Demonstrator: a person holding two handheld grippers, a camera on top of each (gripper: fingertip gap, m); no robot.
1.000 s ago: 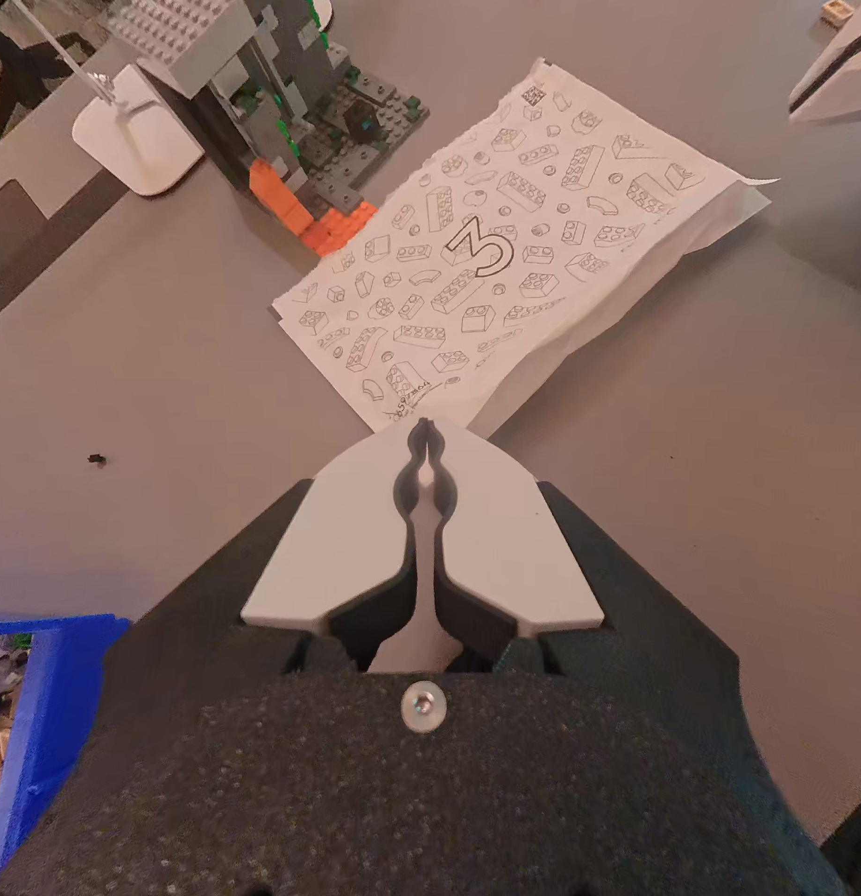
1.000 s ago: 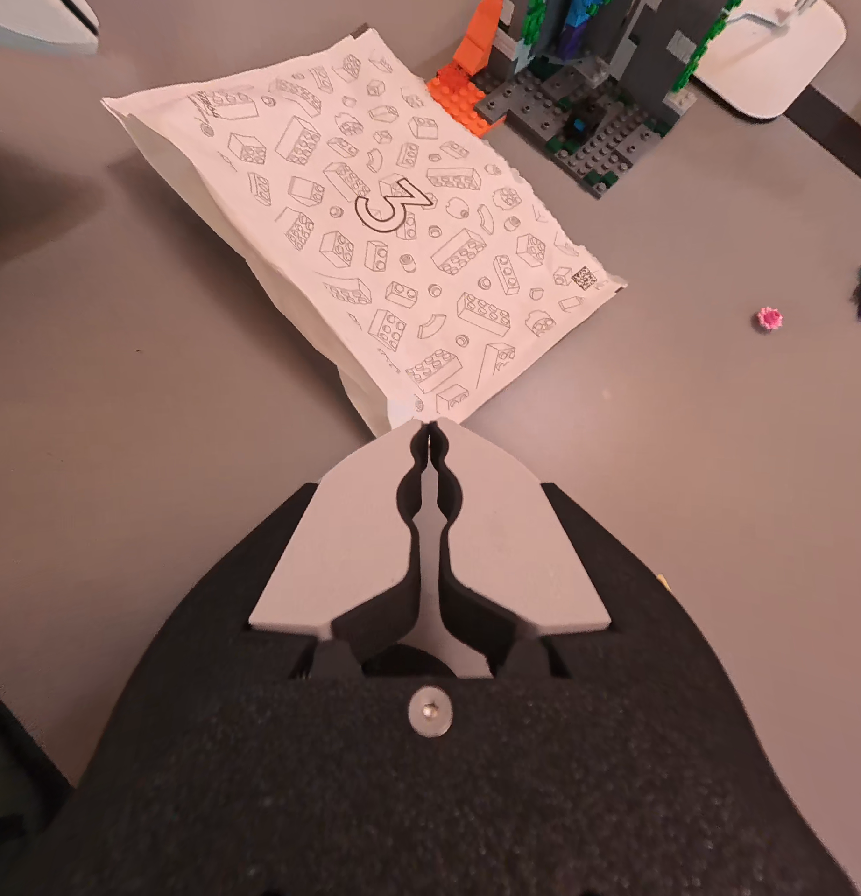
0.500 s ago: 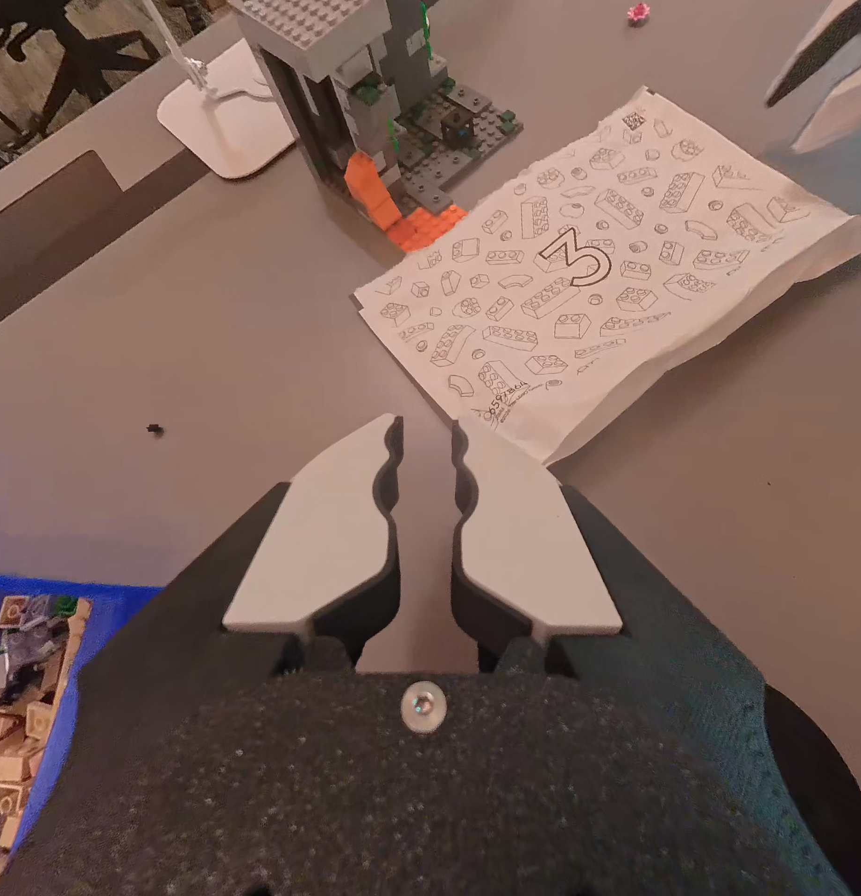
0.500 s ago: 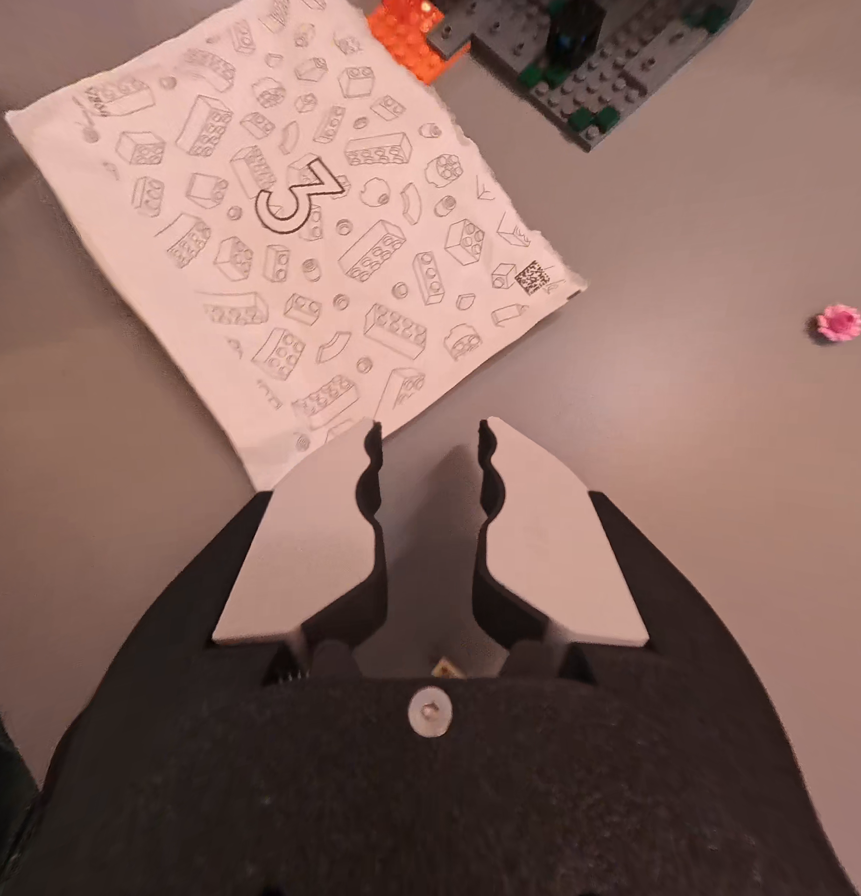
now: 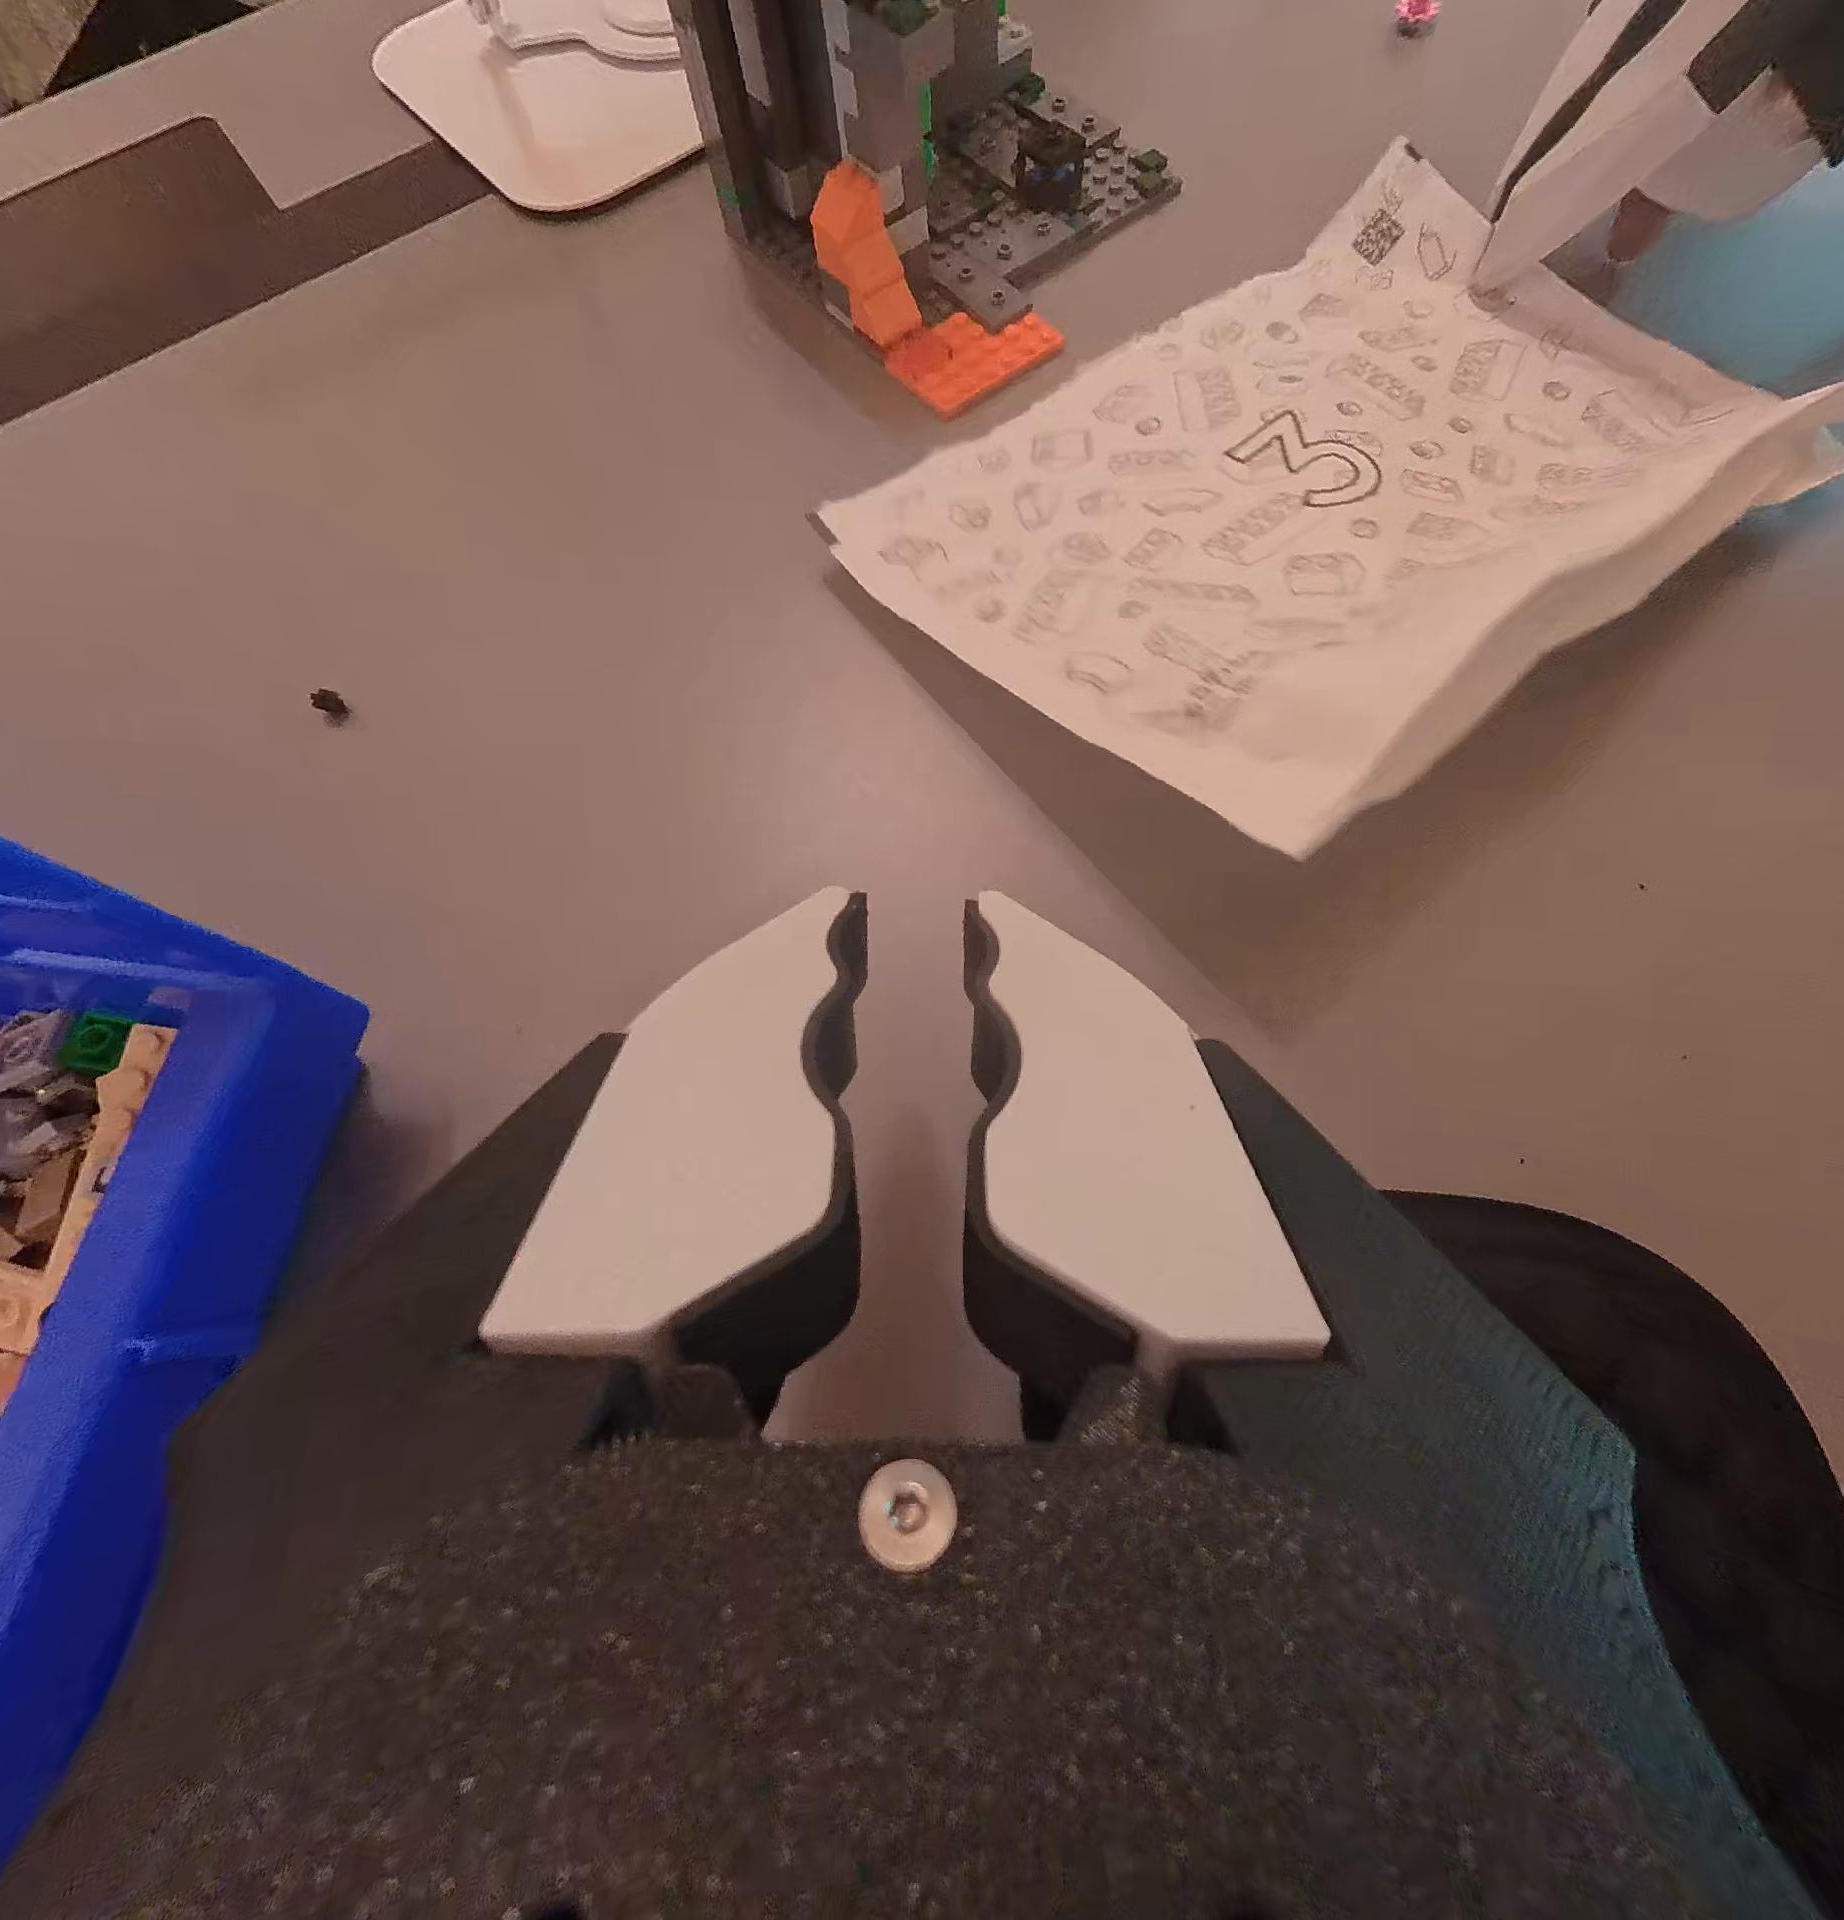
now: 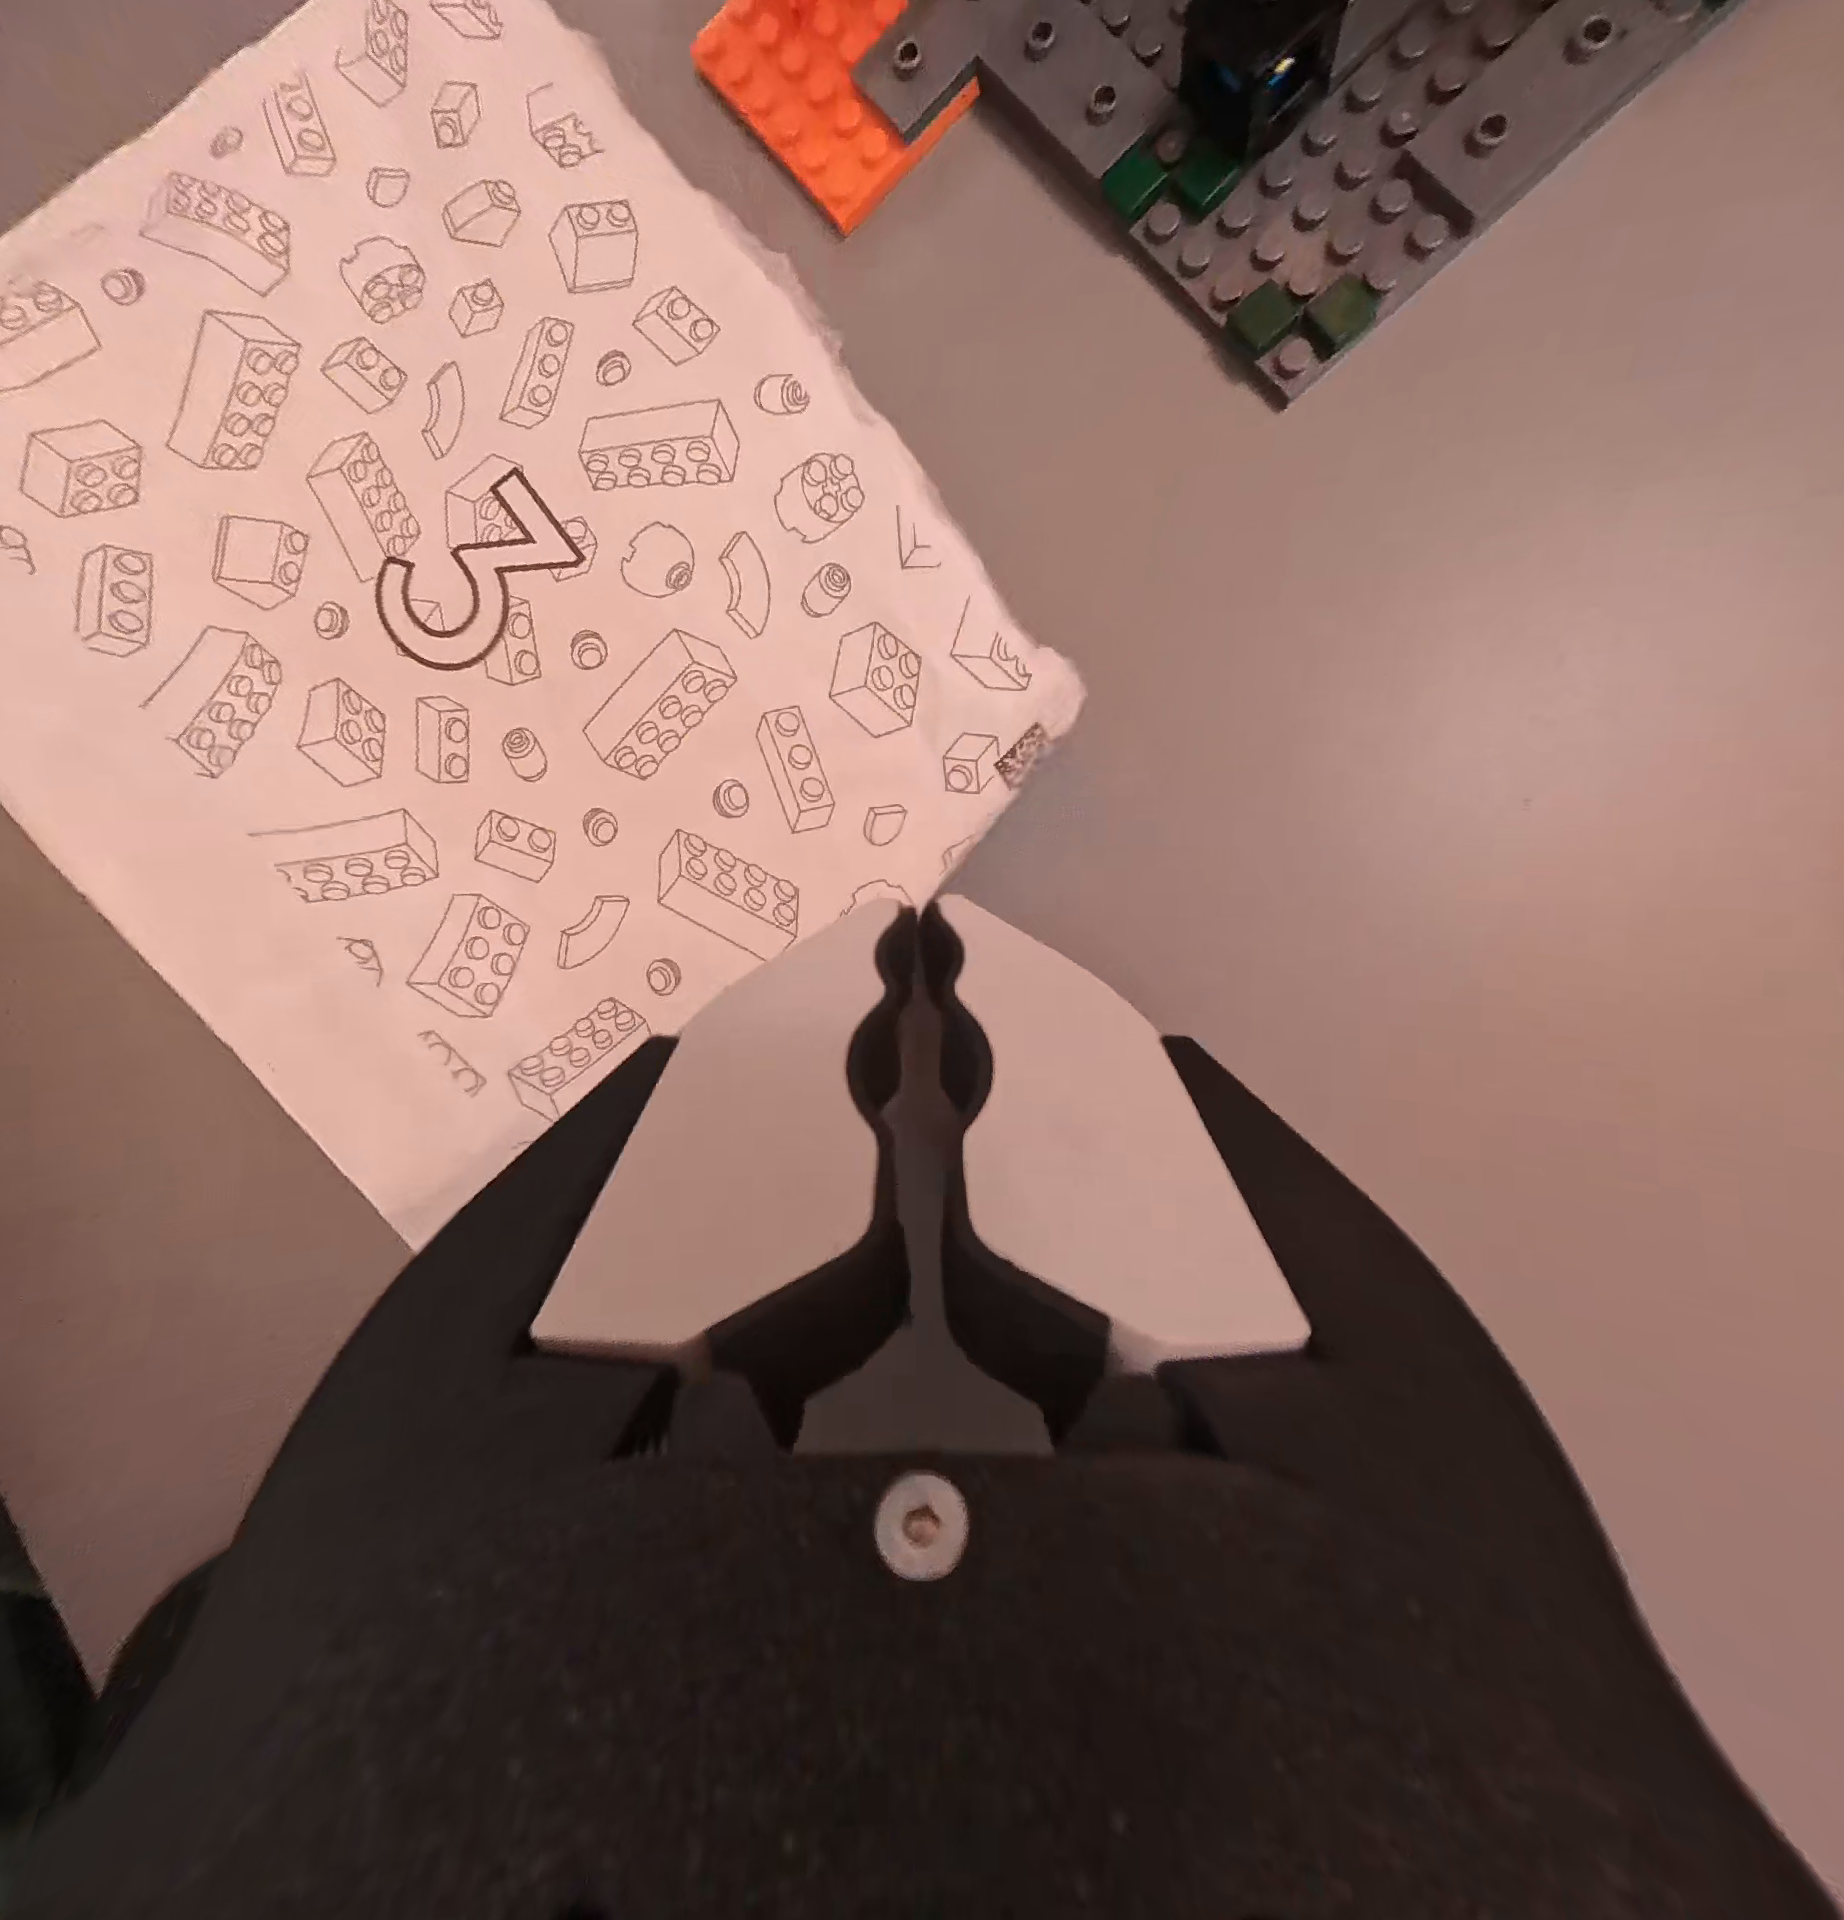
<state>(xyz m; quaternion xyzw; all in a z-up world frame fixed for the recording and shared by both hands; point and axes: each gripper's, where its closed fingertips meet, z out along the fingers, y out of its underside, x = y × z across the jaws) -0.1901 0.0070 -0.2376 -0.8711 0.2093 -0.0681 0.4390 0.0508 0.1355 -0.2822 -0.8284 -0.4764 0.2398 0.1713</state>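
R gripper (image 6: 916,912) pinches white paper bag (image 6: 461,582) edge.

A: Item one, surface?
B: Flat matte grey tabletop (image 5: 544,540), smooth, filling nearly all of both views. Warm, dim light; soft shadows fall under whatever sits on it.

A: Item two, far-left edge?
B: A darker brown-grey recessed band with a stepped outline (image 5: 118,239) runs along the tabletop's far-left side in the left wrist view. Beyond it only a sliver of dark and pale shapes shows, too little to identify.

A: Item three, fittings?
B: One flat white rounded-corner stand base (image 5: 544,114) resting on the tabletop at the far edge, beside the band.

A: Walls, windows, floor?
B: Cannot tell from either view.
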